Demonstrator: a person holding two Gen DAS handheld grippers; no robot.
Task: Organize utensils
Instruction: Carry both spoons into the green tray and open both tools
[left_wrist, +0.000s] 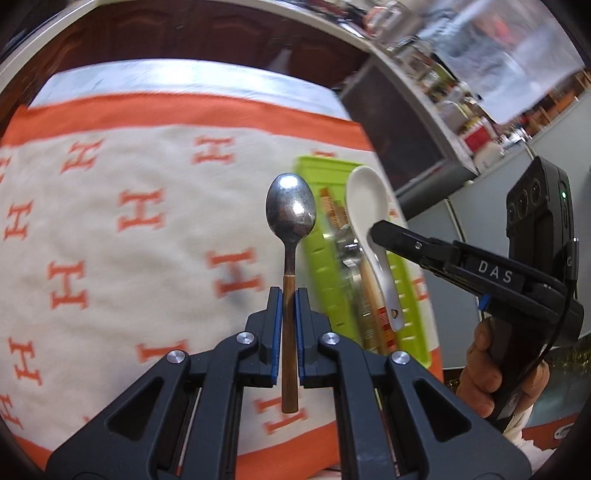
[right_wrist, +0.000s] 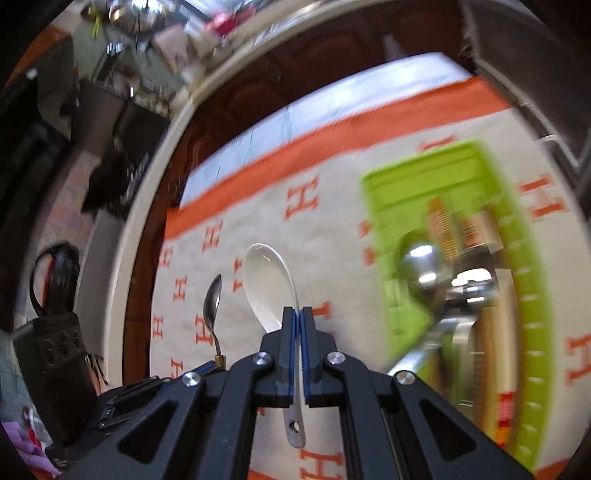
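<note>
Two spoons: steel spoon (left_wrist: 290, 210) wooden-handled, ceramic spoon (right_wrist: 269, 284) white.

The cloth (left_wrist: 110, 229) is cream with orange H letters and an orange border. The tray (right_wrist: 406, 184) is lime green. One spoon (left_wrist: 290, 210) has a silver bowl and brown handle; the other spoon (right_wrist: 267, 284) is plain white. The grippers' pads (left_wrist: 277, 325) are blue on black.

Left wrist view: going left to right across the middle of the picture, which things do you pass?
Patterned cloth → metal spoon with wooden handle in the left claw → green tray → white ceramic spoon → right claw → hand.
</note>
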